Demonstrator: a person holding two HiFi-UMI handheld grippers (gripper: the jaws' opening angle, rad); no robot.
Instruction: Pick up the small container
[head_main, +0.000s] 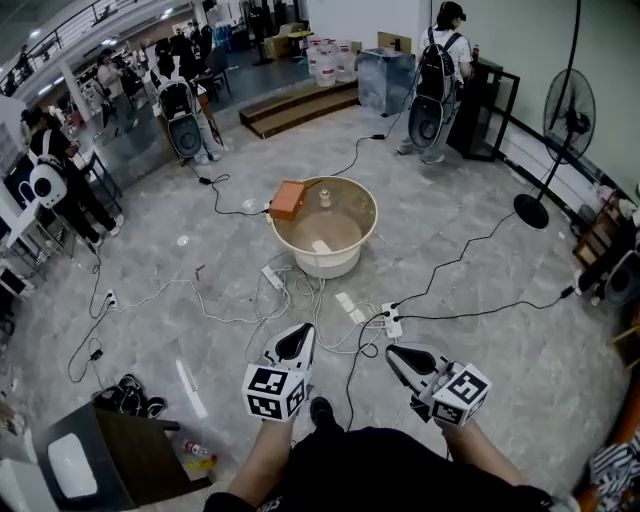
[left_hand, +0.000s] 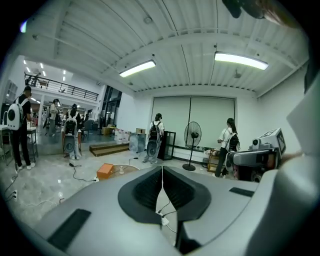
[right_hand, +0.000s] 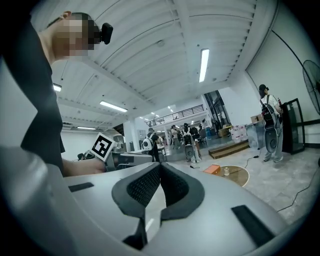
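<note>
Pressing flat against each other, the dark ribbed pads (left_hand: 150, 187) of the left gripper (left_hand: 162, 170) are clenched with nothing between them. The right gripper (right_hand: 159, 169) is the same, its pads meeting and empty. The person holds both low and close to the body, side by side with a gap between them, tips pointing forward over grey floor (head_main: 500, 300).

Just ahead of the tips lie a white power strip (head_main: 391, 320) and a tangle of cables (head_main: 300, 300), between the grippers and the round table (head_main: 305, 258). The small container (head_main: 324, 198) stands upright on the tabletop, towards the far side and well apart from both grippers. An orange box (head_main: 287, 200) sits at the table's left edge, overhanging the rim, near the container but not touching it. A pale card (head_main: 321, 246) lies near the front edge.

Bare floor runs all round the table, crossed only by cables. A standing fan (head_main: 565, 125) by the right wall and a person with a backpack (head_main: 437, 70) beyond the table are well off from it.
</note>
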